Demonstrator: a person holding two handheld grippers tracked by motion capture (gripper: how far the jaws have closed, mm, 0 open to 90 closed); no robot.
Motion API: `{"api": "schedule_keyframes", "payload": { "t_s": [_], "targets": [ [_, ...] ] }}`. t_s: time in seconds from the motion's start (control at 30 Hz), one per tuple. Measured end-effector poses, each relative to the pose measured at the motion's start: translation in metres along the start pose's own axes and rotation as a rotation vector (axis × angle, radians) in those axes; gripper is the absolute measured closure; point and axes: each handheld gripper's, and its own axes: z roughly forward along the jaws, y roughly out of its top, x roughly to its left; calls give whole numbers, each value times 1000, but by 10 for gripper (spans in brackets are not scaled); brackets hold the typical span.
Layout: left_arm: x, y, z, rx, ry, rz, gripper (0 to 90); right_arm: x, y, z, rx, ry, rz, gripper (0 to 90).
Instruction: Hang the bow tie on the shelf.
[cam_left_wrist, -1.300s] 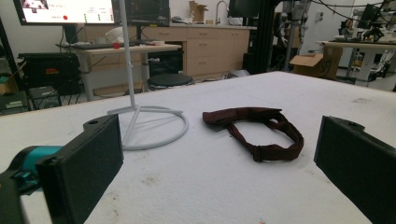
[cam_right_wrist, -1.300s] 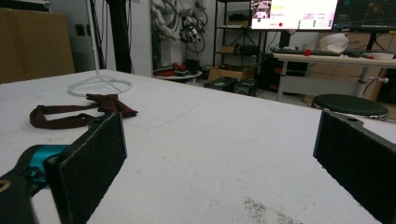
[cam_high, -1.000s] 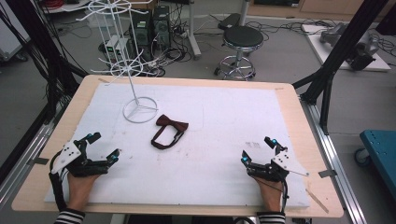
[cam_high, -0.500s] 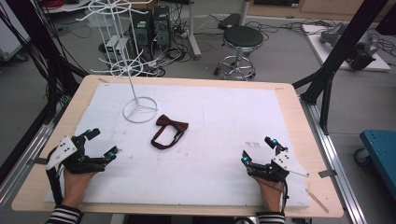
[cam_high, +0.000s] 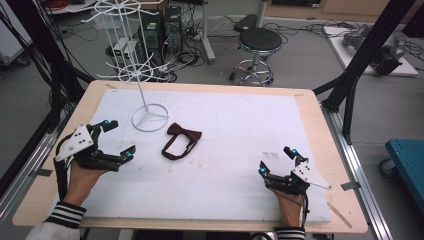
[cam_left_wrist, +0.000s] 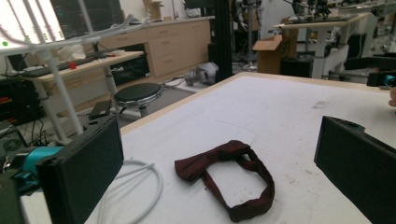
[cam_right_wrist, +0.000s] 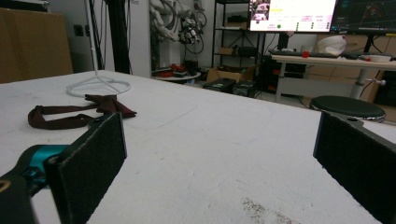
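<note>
Now that the left hand-held gripper (cam_high: 114, 139) has moved closer to the bow tie (cam_high: 181, 140) with its jaws wide, it looks ready to grab it, while the right hand-held gripper (cam_high: 276, 161), also wide, waits far from it.

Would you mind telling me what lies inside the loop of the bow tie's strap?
Inside the bow tie strap loop, only the bare white table cover shows, lightly speckled. The cover directly beneath the strap and the bow itself is hidden by the fabric.
</note>
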Motion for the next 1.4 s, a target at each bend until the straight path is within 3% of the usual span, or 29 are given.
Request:
{"api": "schedule_keyframes", "payload": {
  "t_s": [0.2,0.7,1.07,1.4],
  "targets": [
    [-1,16,18,57,-59,35,17,0,0,0,-1,-1,-1,19],
    [-3,36,61,173,-164,40,17,0,0,0,-2,0,2,19],
    [-7,51,90,243,-201,70,17,0,0,-1,-3,1,8,19],
    [-9,53,119,315,-229,95,18,-1,0,0,-10,-3,-1,19]
  ]
}}
